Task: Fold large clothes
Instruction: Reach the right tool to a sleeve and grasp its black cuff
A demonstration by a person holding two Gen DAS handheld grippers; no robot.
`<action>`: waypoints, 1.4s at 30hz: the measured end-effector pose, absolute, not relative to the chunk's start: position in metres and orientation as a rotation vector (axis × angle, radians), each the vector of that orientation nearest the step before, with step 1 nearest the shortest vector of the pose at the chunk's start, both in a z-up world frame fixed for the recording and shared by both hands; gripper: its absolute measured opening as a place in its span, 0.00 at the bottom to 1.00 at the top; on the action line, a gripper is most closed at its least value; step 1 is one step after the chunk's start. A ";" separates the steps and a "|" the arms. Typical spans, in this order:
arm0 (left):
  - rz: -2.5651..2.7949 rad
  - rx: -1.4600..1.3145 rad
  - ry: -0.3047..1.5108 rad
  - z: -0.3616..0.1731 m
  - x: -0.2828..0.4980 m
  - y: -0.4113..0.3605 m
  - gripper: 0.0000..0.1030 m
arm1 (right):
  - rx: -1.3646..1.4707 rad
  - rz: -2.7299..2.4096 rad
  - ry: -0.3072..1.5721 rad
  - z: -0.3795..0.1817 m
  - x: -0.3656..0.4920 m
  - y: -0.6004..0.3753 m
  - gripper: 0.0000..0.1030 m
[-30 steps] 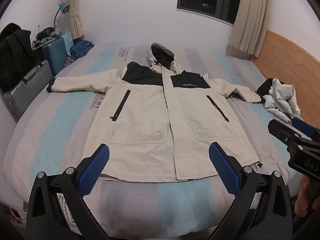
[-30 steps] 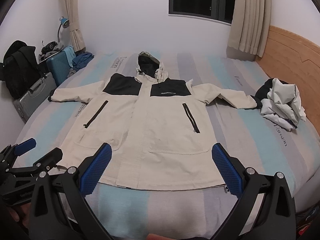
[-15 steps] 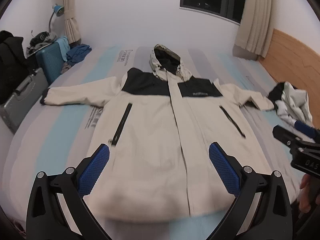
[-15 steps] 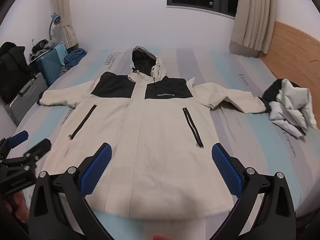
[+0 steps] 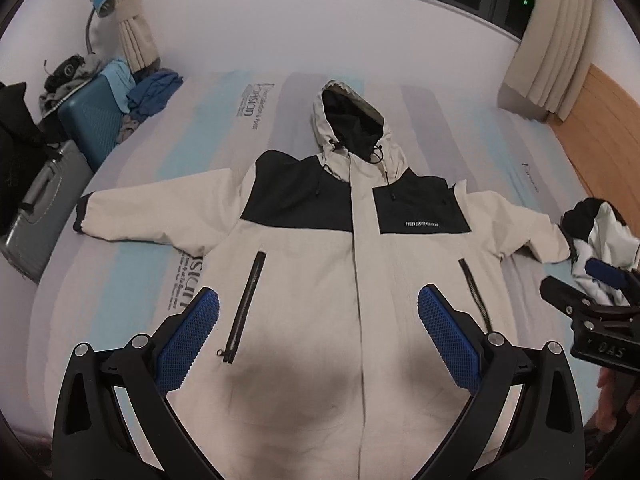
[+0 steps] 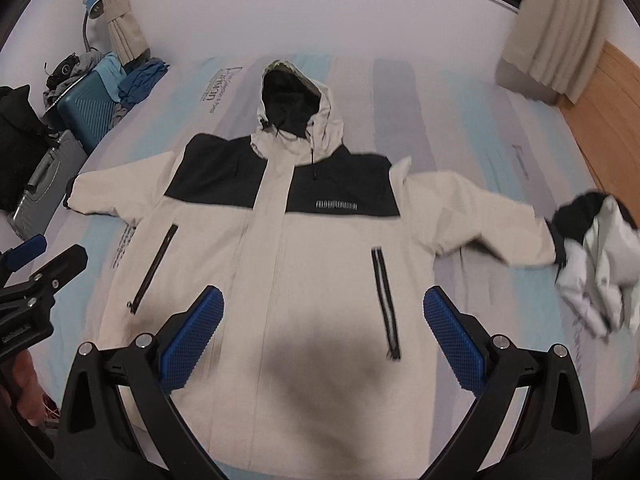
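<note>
The big cream and black jacket (image 5: pixel 320 280) lay flat on the striped bed (image 5: pixel 168 152), front up, sleeves spread wide. A blue suitcase (image 5: pixel 94 120) beside the bed had clothes piled on top. My left claw (image 5: pixel 318 314) and right claw (image 6: pixel 324 312) both hung wide open above the jacket, holding nothing.

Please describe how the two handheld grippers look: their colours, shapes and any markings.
Both the left gripper and the right gripper have a black frame with two arms that spread in a V, joined with silver screws. Each arm ends in a blue pad with a fine grid texture. The right gripper's body carries white letters, "DAS". No cables show.
</note>
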State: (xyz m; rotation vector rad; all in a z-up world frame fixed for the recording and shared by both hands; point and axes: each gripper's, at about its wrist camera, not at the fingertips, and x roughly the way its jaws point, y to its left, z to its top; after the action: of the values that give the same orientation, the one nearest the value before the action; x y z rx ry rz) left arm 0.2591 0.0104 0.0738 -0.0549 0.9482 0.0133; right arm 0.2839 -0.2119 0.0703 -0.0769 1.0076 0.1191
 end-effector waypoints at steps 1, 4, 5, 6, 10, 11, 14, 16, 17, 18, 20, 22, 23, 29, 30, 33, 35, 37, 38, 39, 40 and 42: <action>0.013 -0.059 0.955 0.077 0.268 0.011 0.94 | -0.087 0.118 1.016 0.073 0.292 -0.211 0.93; 0.017 -0.058 0.978 0.080 0.297 0.017 0.94 | -0.104 0.108 1.033 0.081 0.323 -0.207 0.93; 0.010 -0.063 0.983 0.079 0.306 0.019 0.94 | -0.107 0.102 1.039 0.082 0.332 -0.207 0.93; 0.001 -0.068 0.990 0.077 0.316 0.022 0.94 | -0.115 0.088 1.046 0.083 0.343 -0.206 0.93; -0.030 -0.057 0.997 0.068 0.352 0.027 0.94 | -0.115 0.058 1.069 0.081 0.374 -0.210 0.93; -0.038 -0.062 1.001 0.065 0.361 0.029 0.94 | -0.125 0.047 1.074 0.079 0.382 -0.212 0.93; -0.053 -0.086 1.011 0.051 0.386 0.033 0.94 | -0.142 -0.006 1.083 0.071 0.403 -0.222 0.93; -0.063 -0.082 1.006 0.035 0.401 0.034 0.94 | -0.160 -0.058 1.059 0.063 0.414 -0.236 0.93; -0.063 -0.073 1.007 0.028 0.405 0.034 0.94 | -0.155 -0.061 1.046 0.057 0.418 -0.245 0.93; -0.062 -0.059 1.004 0.015 0.410 0.035 0.94 | -0.158 -0.066 1.040 0.047 0.423 -0.258 0.93; -0.047 -0.041 1.004 -0.003 0.416 0.038 0.94 | -0.140 -0.067 1.048 0.030 0.429 -0.283 0.93; -0.040 -0.039 1.014 -0.024 0.423 0.044 0.94 | -0.154 -0.086 1.058 0.012 0.438 -0.313 0.93; -0.030 -0.036 1.017 -0.033 0.428 0.047 0.94 | -0.146 -0.093 1.067 0.002 0.443 -0.333 0.93; -0.020 -0.027 1.082 -0.089 0.463 0.056 0.94 | -0.198 -0.176 1.207 -0.055 0.472 -0.442 0.93; -0.021 -0.025 1.096 -0.098 0.469 0.056 0.94 | -0.211 -0.181 1.230 -0.061 0.478 -0.455 0.93; -0.002 -0.002 1.124 -0.119 0.483 0.056 0.94 | -0.257 -0.217 1.295 -0.083 0.506 -0.509 0.93; 0.015 0.007 1.132 -0.129 0.489 0.059 0.94 | -0.248 -0.208 1.335 -0.094 0.523 -0.535 0.93; 0.014 0.005 1.145 -0.140 0.494 0.062 0.94 | -0.270 -0.221 1.369 -0.104 0.536 -0.555 0.93; 0.007 0.008 1.150 -0.145 0.497 0.063 0.94 | -0.275 -0.226 1.395 -0.111 0.543 -0.569 0.93; -0.001 0.015 1.158 -0.149 0.500 0.065 0.94 | -0.279 -0.230 1.430 -0.118 0.550 -0.581 0.93; -0.004 0.018 1.166 -0.155 0.503 0.068 0.94 | -0.276 -0.228 1.446 -0.121 0.554 -0.587 0.93; -0.010 0.010 1.182 -0.162 0.509 0.075 0.94 | -0.225 -0.238 1.501 -0.130 0.564 -0.612 0.93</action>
State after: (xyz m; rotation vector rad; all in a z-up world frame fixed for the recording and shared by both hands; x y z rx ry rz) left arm 0.5094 0.0748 -0.1622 0.0101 1.1816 -0.0095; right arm 0.5638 -0.6122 -0.1296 -0.2246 1.5007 -0.2381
